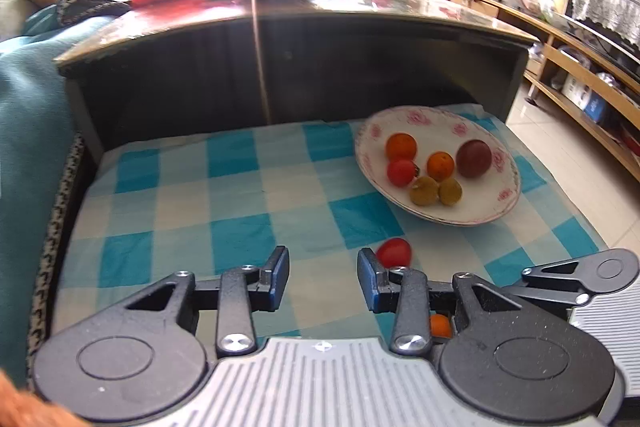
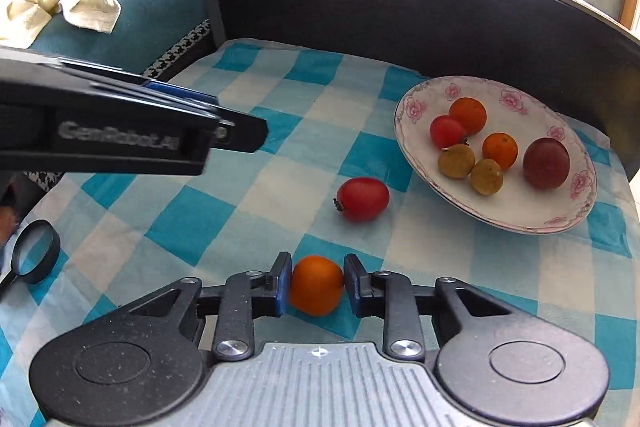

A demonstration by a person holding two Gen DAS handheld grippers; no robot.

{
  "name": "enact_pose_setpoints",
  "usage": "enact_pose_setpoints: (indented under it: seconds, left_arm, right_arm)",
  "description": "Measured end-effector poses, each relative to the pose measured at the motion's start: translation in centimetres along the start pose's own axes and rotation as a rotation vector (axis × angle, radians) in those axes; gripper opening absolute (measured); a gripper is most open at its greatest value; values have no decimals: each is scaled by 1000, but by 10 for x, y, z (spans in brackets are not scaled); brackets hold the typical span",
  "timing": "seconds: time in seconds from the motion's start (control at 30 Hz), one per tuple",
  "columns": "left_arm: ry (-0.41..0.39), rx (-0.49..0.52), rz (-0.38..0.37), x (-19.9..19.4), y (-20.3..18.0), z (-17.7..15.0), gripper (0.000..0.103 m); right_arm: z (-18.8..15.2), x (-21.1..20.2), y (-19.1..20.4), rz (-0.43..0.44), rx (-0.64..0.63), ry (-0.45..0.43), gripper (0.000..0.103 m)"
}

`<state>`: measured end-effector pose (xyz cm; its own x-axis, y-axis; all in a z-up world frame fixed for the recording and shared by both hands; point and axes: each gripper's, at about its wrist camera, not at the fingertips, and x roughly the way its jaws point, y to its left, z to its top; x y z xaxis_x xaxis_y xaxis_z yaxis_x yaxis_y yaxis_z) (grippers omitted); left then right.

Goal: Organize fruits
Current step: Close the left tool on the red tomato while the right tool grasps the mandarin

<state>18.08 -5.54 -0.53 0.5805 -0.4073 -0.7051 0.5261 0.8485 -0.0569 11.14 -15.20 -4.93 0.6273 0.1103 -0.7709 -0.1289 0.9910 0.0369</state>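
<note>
A white floral plate [image 1: 496, 211] [image 2: 520, 223] on the blue checked cloth holds several small fruits: two oranges, a red tomato, two yellowish fruits and a dark purple one. A loose red tomato [image 2: 362, 199] [image 1: 394, 253] lies on the cloth in front of the plate. My right gripper [image 2: 316, 285] is shut on a small orange [image 2: 316, 285], low over the cloth. That orange shows through my left gripper's linkage [image 1: 440, 325]. My left gripper [image 1: 323, 277] is open and empty, left of the loose tomato; its body [image 2: 120, 143] crosses the right wrist view.
A dark curved table wall [image 1: 280, 67] rises behind the cloth, with red bags and more fruit on top. A teal sofa [image 1: 28, 131] with a cream towel [image 2: 60, 11] is on the left. A magnifying glass [image 2: 34, 253] lies at the cloth's left edge. Wooden shelves [image 1: 580, 67] stand right.
</note>
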Motion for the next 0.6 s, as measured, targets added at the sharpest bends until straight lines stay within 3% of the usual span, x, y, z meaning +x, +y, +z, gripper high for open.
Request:
enact_pose_setpoints:
  seconds: [0.07,0.23,0.6]
  left_arm:
    - [13,15,-48,7,-6,-1,47]
    - [35,95,-78,29,-31,-4,47]
    - [50,149,-13,70,-57,-6,45]
  right_arm:
    - [-4,-6,-5,1,16,9,21]
    - [-16,-25,-25,-14,55,12,21]
    - [-31,-38,-65,-53,131,19,22]
